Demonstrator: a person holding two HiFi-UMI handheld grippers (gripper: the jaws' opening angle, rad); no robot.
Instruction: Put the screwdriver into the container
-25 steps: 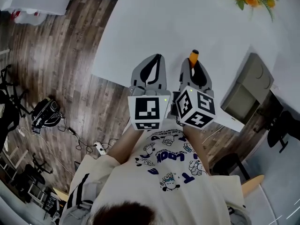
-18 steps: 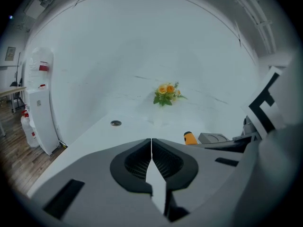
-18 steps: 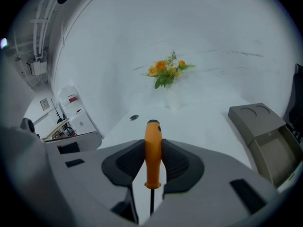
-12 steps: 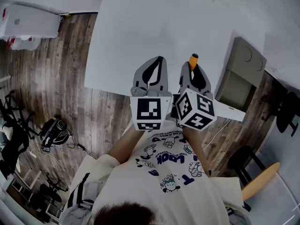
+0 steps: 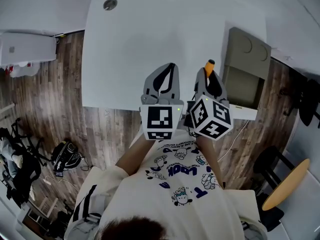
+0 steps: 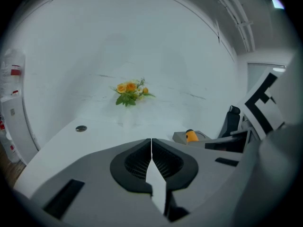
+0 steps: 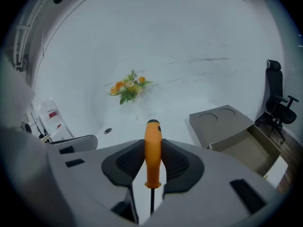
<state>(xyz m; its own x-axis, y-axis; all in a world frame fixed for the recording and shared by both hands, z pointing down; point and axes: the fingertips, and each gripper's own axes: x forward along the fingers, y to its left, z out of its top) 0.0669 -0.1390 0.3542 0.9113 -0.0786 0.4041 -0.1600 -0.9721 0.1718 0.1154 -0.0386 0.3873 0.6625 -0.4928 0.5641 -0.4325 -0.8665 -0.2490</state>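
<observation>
Orange-handled screwdriver (image 7: 152, 145) grasped in the right gripper's (image 5: 208, 78) fingers, ready for the container (image 5: 242, 86) at three o'clock; left gripper's (image 6: 151, 150) fingers clenched, empty.

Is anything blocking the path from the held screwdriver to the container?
Nothing visible. The right gripper holds the screwdriver by its orange handle. Only bare white table lies between it and the container at the table's right edge, whose open compartment looks empty.

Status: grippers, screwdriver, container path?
Left gripper shut, empty. Right gripper shut on orange-handled screwdriver, over white table. Grey open-topped container empty, to its right; nothing between.
</observation>
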